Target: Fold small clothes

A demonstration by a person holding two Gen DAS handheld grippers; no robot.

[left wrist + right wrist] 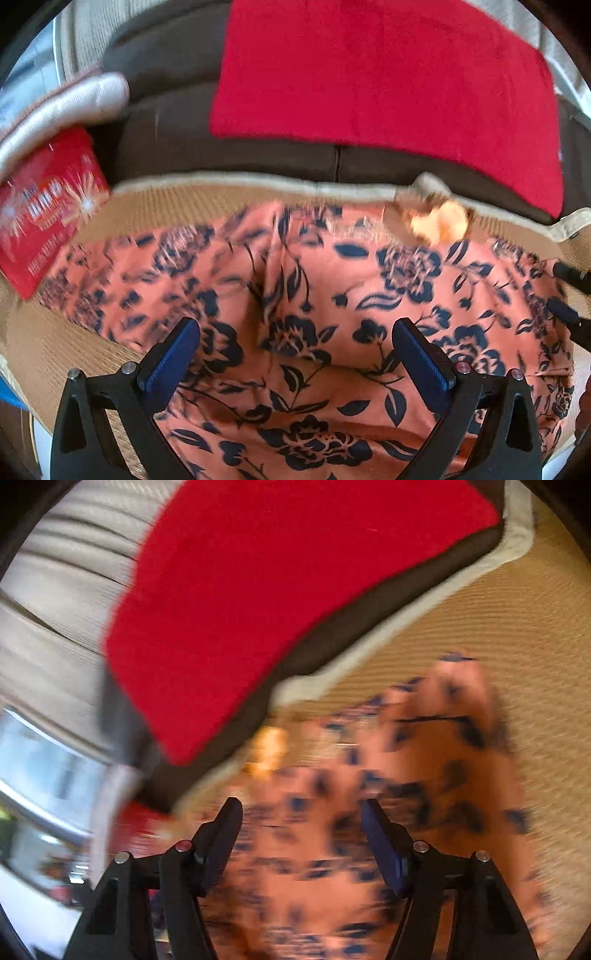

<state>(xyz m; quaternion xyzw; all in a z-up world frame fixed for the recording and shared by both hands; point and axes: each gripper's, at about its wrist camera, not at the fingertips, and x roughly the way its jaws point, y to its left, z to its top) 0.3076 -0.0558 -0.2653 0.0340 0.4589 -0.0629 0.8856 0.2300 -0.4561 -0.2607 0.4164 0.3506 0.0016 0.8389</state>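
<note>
An orange garment with dark blue flowers [295,295] lies spread on a tan woven mat [155,206]. My left gripper [295,328] is open just above the cloth, its jaws wide apart, holding nothing. My right gripper's tips show at the right edge of the left wrist view [565,291]. In the blurred right wrist view the right gripper [301,808] is open over the same garment [424,775], empty.
A red cloth [388,74] lies on a dark brown cushion [177,129] behind the mat; it also shows in the right wrist view [258,609]. A red packet [44,210] sits at the mat's left. A small yellowish object [439,221] lies at the garment's far edge.
</note>
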